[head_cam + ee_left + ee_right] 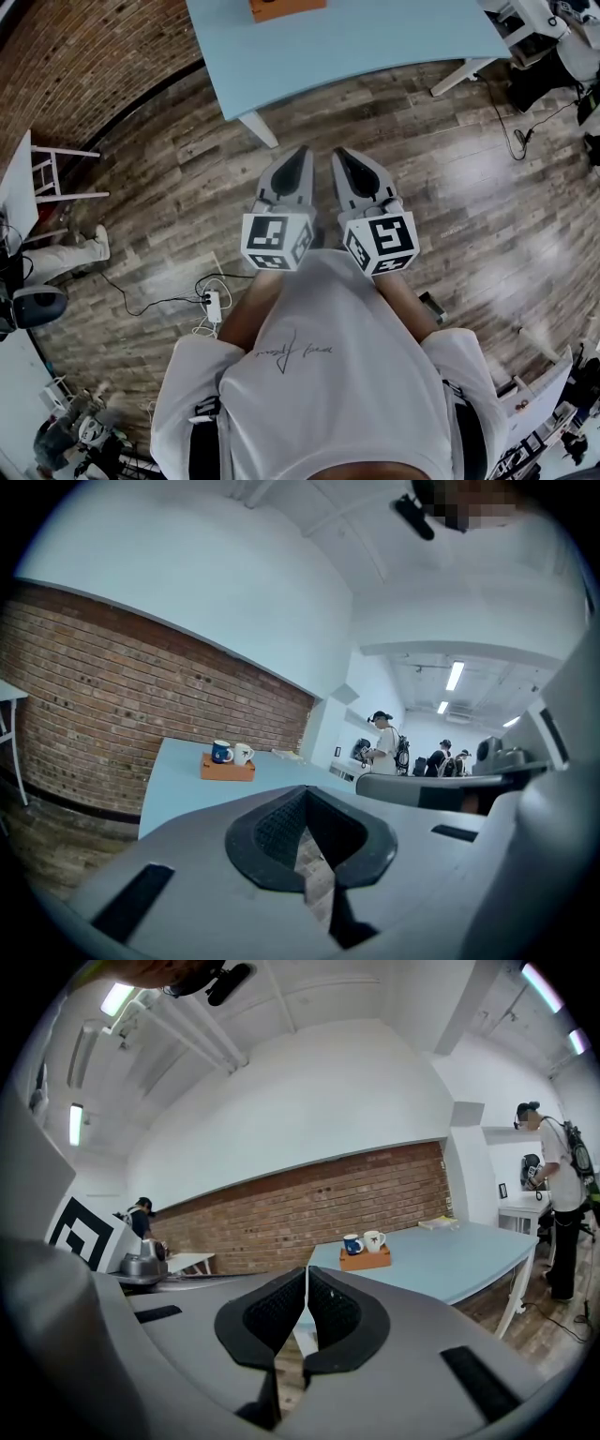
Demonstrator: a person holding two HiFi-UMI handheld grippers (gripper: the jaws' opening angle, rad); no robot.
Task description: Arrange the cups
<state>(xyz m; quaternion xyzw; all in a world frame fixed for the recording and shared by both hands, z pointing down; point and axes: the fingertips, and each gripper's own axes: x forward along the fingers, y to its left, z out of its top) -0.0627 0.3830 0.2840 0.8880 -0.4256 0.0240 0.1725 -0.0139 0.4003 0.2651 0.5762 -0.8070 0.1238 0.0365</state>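
A blue cup [352, 1244] and a white cup [373, 1240] stand side by side on an orange tray [366, 1260] on the light blue table [450, 1255]. The left gripper view shows the same blue cup [221, 752], white cup [243, 754] and tray [227, 770] far ahead. In the head view only the tray's edge [286, 7] shows at the top. My left gripper [302, 155] and right gripper [342, 155] are held side by side over the wooden floor, short of the table. Both are shut and hold nothing.
A white table leg [258, 128] stands just ahead of the grippers. A power strip with cables [213, 305] lies on the floor at my left, and a white stool [56, 173] is farther left. A brick wall runs behind the table. People stand at the far right [558, 1194].
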